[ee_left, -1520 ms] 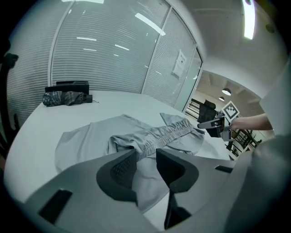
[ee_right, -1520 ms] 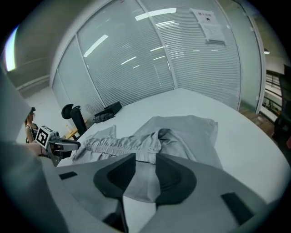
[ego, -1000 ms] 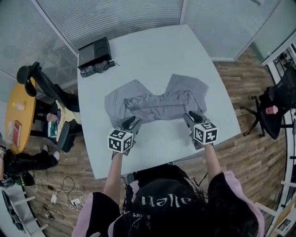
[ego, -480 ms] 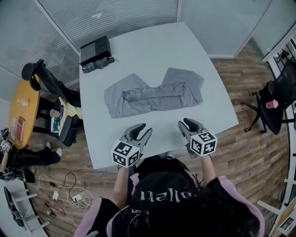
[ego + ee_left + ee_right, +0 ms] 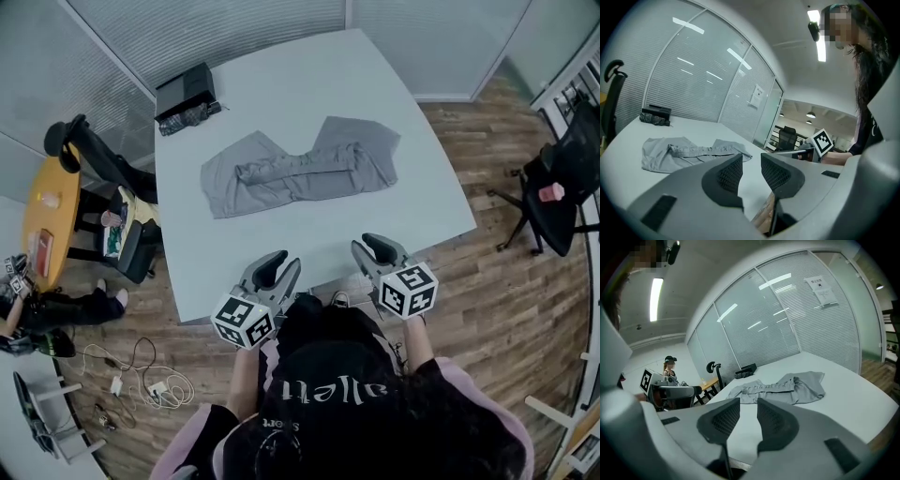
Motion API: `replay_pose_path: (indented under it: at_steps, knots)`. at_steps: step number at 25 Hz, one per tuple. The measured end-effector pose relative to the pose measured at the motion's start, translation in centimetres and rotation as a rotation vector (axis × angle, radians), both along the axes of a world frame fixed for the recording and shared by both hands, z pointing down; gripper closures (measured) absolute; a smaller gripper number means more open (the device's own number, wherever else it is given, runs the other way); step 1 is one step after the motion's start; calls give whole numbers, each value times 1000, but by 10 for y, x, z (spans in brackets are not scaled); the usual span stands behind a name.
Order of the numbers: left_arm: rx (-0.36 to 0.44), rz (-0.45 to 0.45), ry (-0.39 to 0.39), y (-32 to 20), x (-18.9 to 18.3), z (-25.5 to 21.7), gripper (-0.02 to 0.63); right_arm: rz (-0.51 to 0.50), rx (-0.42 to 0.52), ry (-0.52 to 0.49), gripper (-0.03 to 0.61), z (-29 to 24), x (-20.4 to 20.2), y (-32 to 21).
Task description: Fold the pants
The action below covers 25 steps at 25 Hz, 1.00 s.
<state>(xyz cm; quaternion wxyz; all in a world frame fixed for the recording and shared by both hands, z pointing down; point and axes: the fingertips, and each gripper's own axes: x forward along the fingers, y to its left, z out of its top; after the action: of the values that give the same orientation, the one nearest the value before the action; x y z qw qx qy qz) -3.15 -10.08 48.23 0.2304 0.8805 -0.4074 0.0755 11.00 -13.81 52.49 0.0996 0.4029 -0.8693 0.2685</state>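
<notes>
Pants, grey, lie spread across the middle of the white table. They run crosswise from the table's left side toward its right. A bunched, wrinkled band runs along their length, and flatter cloth fans out at each end. Nothing rests on them and nothing touches them.

Both tools hang at the table's near edge, well apart from the pants, with a strip of bare tabletop between. The left gripper has its tips over the near edge toward the table's left side, while its marker cube sits off the table above the wooden floor. Its jaws stand a narrow gap apart and hold nothing; only tabletop and floor show through the gap. The right gripper sits beside it, toward the table's right side, its tips also just over the near edge. Its jaws are likewise slightly parted and empty. Both point across the table toward the pants, tilted a little downward.

At the table's far left corner sits a black box with a dark bundle of cloth just beside it, well apart from the pants.
</notes>
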Motion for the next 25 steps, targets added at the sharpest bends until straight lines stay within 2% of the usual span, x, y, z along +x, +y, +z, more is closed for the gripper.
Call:
replay_pose_path:
  at_steps: [7,16,25]
  knots:
    - [-16,-5,-36,16,5,2,476,-12,23,-35,457,-10,4,14]
    - [-3,10,-60,26,-4,-5,477,-34,31,-19,471,-13,-12,28]
    - [9,70,-59,61,-40,-9,477,-7,43,-25,486,-25,-58,68]
